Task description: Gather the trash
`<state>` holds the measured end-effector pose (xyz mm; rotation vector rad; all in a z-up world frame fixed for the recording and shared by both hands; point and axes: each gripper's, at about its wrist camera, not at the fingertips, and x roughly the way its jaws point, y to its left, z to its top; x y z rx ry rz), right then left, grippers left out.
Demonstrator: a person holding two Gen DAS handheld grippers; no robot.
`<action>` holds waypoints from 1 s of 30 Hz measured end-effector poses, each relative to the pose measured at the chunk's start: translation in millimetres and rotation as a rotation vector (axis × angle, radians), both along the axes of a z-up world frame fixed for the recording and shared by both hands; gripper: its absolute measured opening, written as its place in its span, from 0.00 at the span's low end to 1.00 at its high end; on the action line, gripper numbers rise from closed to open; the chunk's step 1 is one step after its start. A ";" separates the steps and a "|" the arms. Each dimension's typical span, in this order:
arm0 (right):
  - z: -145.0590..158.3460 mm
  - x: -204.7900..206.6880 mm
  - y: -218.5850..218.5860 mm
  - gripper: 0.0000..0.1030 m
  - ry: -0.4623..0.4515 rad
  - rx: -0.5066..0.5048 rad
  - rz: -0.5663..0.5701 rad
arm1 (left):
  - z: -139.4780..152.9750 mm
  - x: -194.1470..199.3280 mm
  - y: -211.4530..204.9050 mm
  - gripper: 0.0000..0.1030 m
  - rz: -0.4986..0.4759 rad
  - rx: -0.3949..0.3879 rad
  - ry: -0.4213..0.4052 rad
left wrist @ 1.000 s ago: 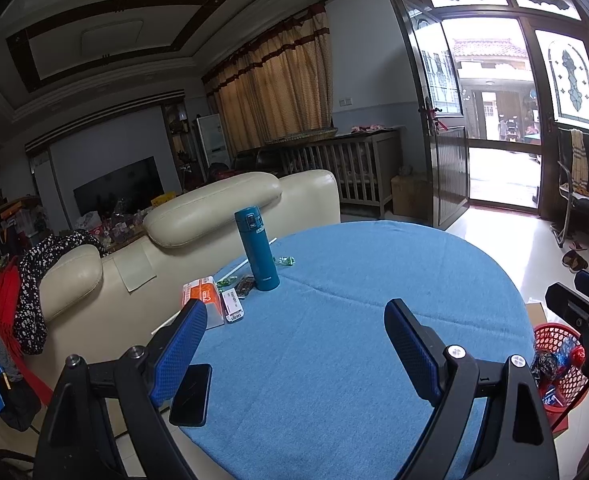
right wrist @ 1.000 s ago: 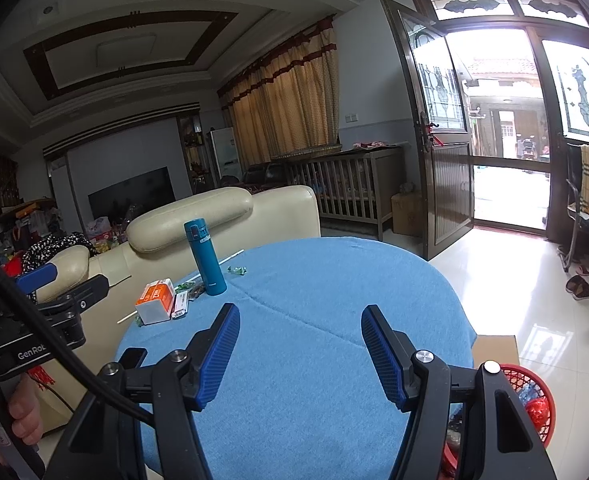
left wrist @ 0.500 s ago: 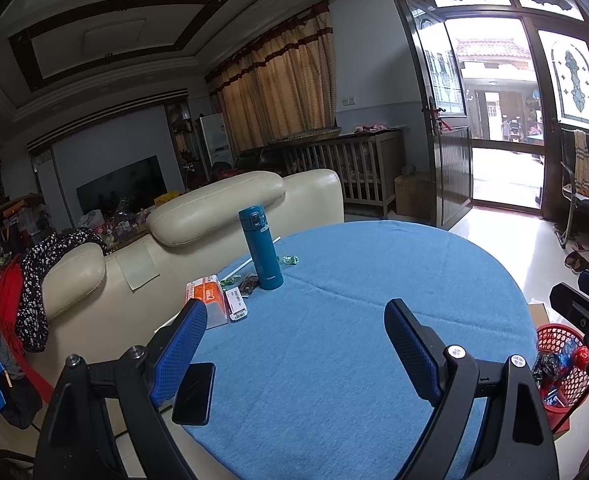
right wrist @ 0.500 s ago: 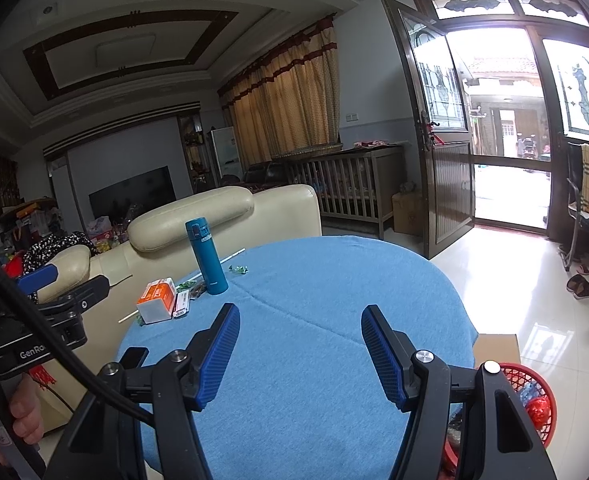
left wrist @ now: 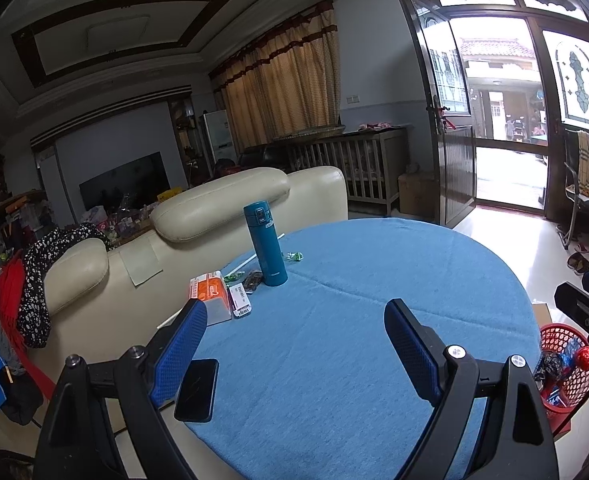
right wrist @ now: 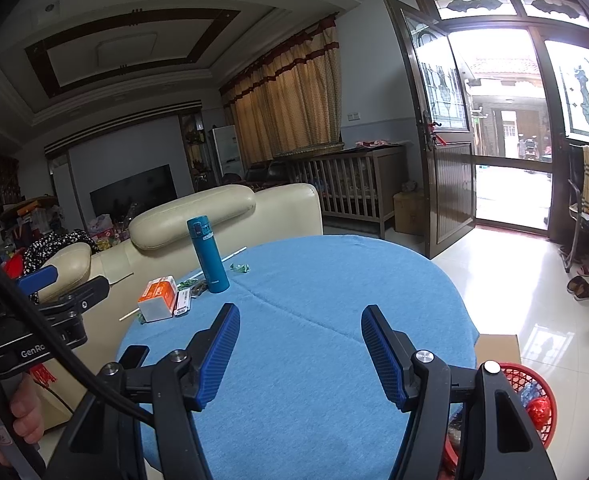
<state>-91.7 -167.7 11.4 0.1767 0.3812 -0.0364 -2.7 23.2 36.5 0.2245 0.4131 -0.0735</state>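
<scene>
A round table with a blue cloth (left wrist: 354, 320) (right wrist: 314, 340) fills both views. Small green wrappers (left wrist: 293, 256) (right wrist: 239, 268) lie beside a teal flask (left wrist: 265, 245) (right wrist: 208, 254) at the far left. An orange and white box (left wrist: 211, 296) (right wrist: 158, 298), a white labelled packet (left wrist: 239, 300) and a thin white stick (left wrist: 250, 259) lie near it. A red trash basket (left wrist: 564, 364) (right wrist: 532, 402) with wrappers stands on the floor at the right. My left gripper (left wrist: 296, 334) and right gripper (right wrist: 300, 338) are open and empty above the near table edge.
A black phone (left wrist: 197, 390) lies at the table's near left edge. A cream leather sofa (left wrist: 214, 216) stands behind the table. Clothes (left wrist: 14, 300) hang at the left. A cardboard box (right wrist: 498, 350) lies by the basket. An open door (left wrist: 446, 140) is at the right.
Both views have shifted very slightly; the flask and items sit a little further right in frame. Both grippers stay open and empty.
</scene>
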 end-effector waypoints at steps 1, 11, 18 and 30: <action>-0.5 0.4 0.4 0.65 0.001 0.001 0.001 | -0.6 0.4 0.5 0.88 -0.002 -0.002 0.004; -4.3 3.9 3.9 0.65 0.016 0.001 0.010 | -7.5 2.7 2.9 0.88 -0.008 0.008 0.030; -10.6 8.6 7.2 0.65 0.040 0.005 0.016 | -14.6 1.5 4.2 0.88 -0.001 0.014 0.050; -15.1 10.5 7.4 0.65 0.057 0.019 0.016 | -15.9 3.0 6.1 0.88 -0.001 0.005 0.063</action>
